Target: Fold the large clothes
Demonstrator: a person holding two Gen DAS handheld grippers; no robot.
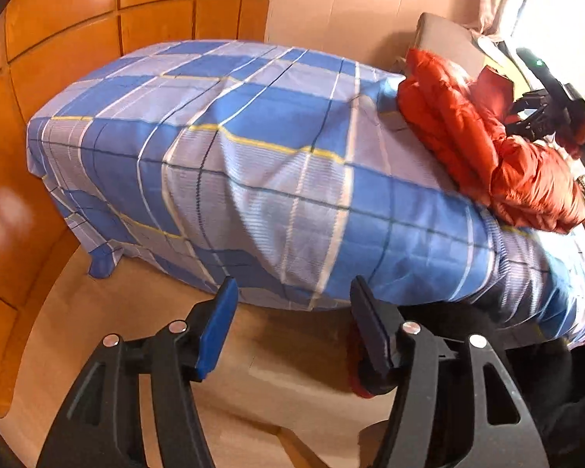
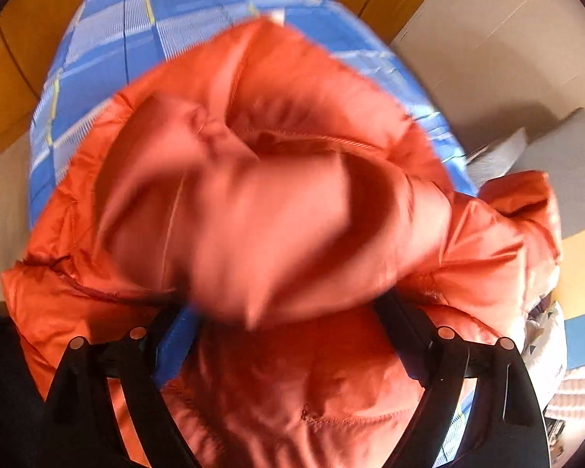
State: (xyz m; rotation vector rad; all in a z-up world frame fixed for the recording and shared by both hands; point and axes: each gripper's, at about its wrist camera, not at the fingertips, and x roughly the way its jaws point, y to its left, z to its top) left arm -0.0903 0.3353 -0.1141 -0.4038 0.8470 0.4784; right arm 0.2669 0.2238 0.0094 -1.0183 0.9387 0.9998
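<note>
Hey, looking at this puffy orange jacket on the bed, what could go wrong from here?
The puffy orange down jacket lies bunched near the edge of the blue checked bedsheet, so it could slide off. The right gripper is buried in slippery fabric with wide jaws, so it may grab several layers. The left gripper is empty.

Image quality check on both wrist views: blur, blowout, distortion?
Left wrist: window corner blown out, bed sheet mildly smeared, wood panels bowed by the fisheye. Right wrist: heavy motion blur on the orange jacket filling the frame, though the right tool mounts stay sharp.
</note>
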